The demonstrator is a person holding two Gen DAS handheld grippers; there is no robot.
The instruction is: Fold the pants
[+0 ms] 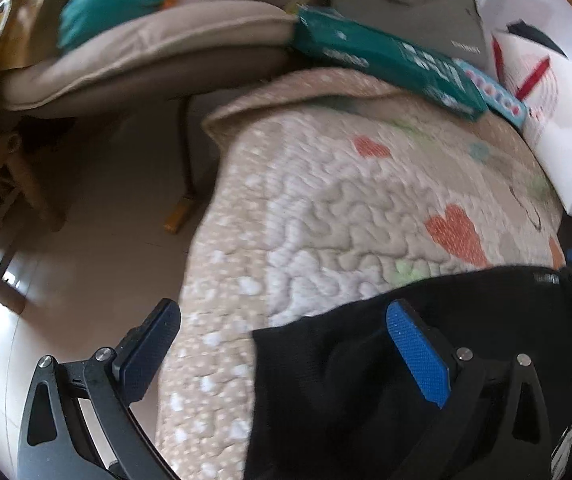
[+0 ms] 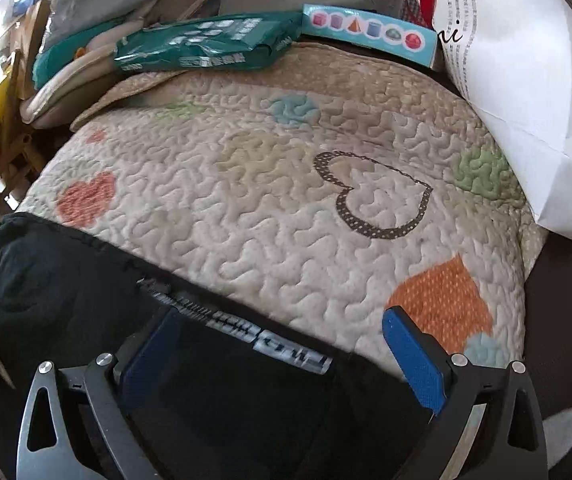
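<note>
Two grippers, the left gripper point(image 1: 282, 344) and the right gripper point(image 2: 282, 352), hung with jaws spread wide and grasping nothing, their pebbled blue pads point(image 1: 417, 356) on black metal linkages above soft black pants point(image 2: 66, 280). A beige quilt point(image 2: 246, 184) stitched in wavy puffed lines, with orange hearts, a dotted brown heart outline and green and blue blobs, covered the bed, its far edge crowded by a glossy green packet point(image 2: 206, 46), a light-blue box point(image 2: 369, 34) and a white bag point(image 2: 525, 92). The pants lay flattened along the quilt's near edge, a white-lettered waistband point(image 2: 270, 340) facing the right gripper.
</note>
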